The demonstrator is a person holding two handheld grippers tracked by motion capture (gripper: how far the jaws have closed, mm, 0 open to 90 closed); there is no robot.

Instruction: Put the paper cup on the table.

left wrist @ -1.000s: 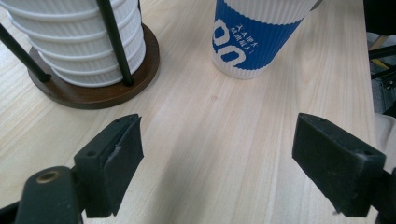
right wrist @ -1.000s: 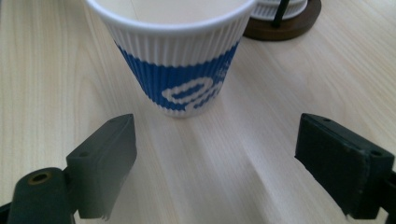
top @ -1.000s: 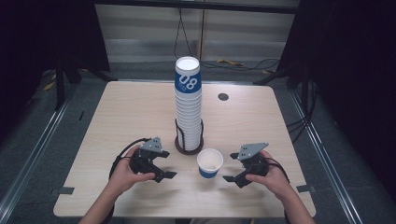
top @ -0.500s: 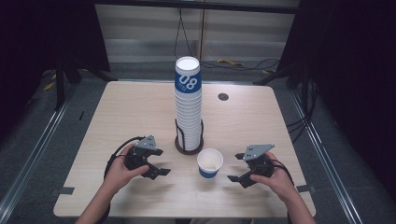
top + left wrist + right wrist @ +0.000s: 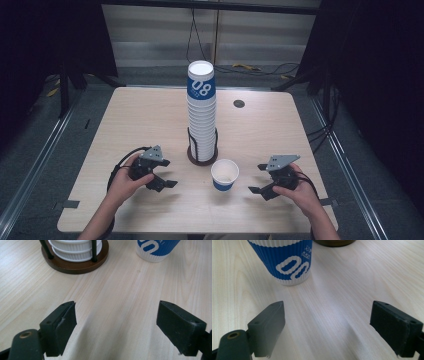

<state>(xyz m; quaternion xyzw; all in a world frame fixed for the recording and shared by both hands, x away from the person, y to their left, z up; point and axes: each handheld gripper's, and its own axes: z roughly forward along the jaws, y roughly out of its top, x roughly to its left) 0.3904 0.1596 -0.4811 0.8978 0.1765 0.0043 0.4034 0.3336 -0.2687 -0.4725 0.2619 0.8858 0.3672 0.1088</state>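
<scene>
The loose cup (image 5: pixel 224 174) is stood upright at lower centre of the high view, nearer the right claw (image 5: pixel 261 189), both claws spread wide, nothing gripped, left claw (image 5: pixel 165 184) further off.

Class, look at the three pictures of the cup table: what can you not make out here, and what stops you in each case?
- Single cup: the right gripper view's top edge cuts off its rim.
- Stack of cups: how many there are; the ridges are too small in the high view, and the left gripper view's top edge cuts the stack off.
- Small dark disc on the table: too small in the high view to identify.
</scene>
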